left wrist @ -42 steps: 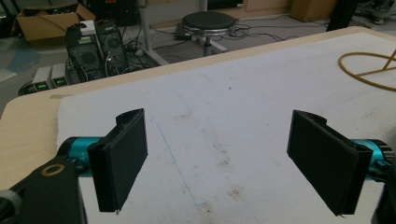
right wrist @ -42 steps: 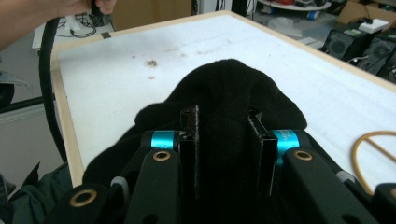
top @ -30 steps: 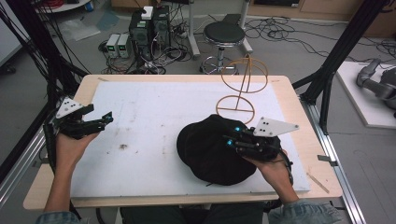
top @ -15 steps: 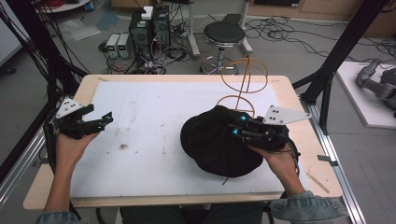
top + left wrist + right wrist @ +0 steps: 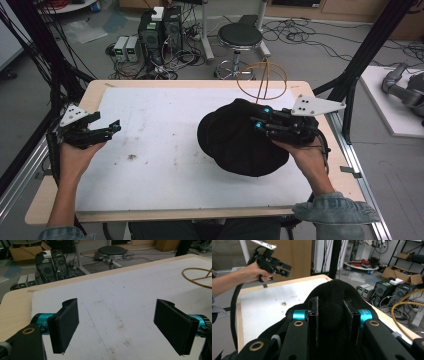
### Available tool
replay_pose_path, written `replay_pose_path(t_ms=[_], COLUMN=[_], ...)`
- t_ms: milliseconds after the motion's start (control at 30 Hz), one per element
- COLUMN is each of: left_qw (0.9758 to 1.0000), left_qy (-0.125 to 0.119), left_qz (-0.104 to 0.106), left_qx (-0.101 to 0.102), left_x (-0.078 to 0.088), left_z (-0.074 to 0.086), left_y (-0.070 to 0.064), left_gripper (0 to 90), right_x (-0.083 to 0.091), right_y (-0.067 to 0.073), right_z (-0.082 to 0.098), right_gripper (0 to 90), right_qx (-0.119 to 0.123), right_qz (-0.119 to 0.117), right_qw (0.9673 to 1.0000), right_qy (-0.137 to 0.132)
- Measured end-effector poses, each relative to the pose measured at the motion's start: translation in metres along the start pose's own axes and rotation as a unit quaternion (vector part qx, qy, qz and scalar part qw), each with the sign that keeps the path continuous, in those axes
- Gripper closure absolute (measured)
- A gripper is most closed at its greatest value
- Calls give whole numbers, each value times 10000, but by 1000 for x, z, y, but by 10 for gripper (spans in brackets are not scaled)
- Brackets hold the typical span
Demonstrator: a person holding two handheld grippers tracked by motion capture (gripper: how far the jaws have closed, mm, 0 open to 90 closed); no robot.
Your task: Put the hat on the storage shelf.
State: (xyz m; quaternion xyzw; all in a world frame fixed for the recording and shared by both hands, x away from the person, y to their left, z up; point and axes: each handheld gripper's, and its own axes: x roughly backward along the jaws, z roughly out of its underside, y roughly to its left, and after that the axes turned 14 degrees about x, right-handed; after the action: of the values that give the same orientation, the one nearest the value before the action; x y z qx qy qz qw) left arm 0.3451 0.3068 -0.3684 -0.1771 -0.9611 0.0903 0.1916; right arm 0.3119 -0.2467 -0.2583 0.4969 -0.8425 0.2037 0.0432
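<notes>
A black fabric hat (image 5: 235,137) hangs over the right half of the white mat (image 5: 160,115), partly lifted. My right gripper (image 5: 257,122) is shut on a fold of the hat near its crown. In the right gripper view the jaws pinch the bunched black cloth (image 5: 332,292) between them, with the right gripper (image 5: 333,306) pointing across the table. A yellow wire stand (image 5: 262,80) rises just behind the hat near the far edge. My left gripper (image 5: 107,122) is held at the table's left edge, open and empty. Its jaws stand wide apart over bare mat in the left gripper view (image 5: 120,325).
A black stool (image 5: 240,37) and computer boxes (image 5: 160,25) with cables stand on the floor beyond the table. Black frame posts (image 5: 360,65) rise at the right corner. The wire stand's ring (image 5: 197,277) lies at the far right of the left gripper view.
My right gripper has risen and moved toward the far right with the hat, closer to the wire stand. The left gripper has stayed where it was.
</notes>
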Motion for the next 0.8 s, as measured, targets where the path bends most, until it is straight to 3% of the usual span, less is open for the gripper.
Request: replay_pose_path(t_ms=[800], left_qw=[10000], left_qy=[-8], left_qz=[-7], left_qx=[12], left_x=[1], left_z=[0], left_y=[2], left_gripper=[205], right_x=[8], right_y=[-29], right_z=[-37], right_gripper=[714], right_qx=[124], right_qz=[-32], right_qw=[9994], right_qy=[-317])
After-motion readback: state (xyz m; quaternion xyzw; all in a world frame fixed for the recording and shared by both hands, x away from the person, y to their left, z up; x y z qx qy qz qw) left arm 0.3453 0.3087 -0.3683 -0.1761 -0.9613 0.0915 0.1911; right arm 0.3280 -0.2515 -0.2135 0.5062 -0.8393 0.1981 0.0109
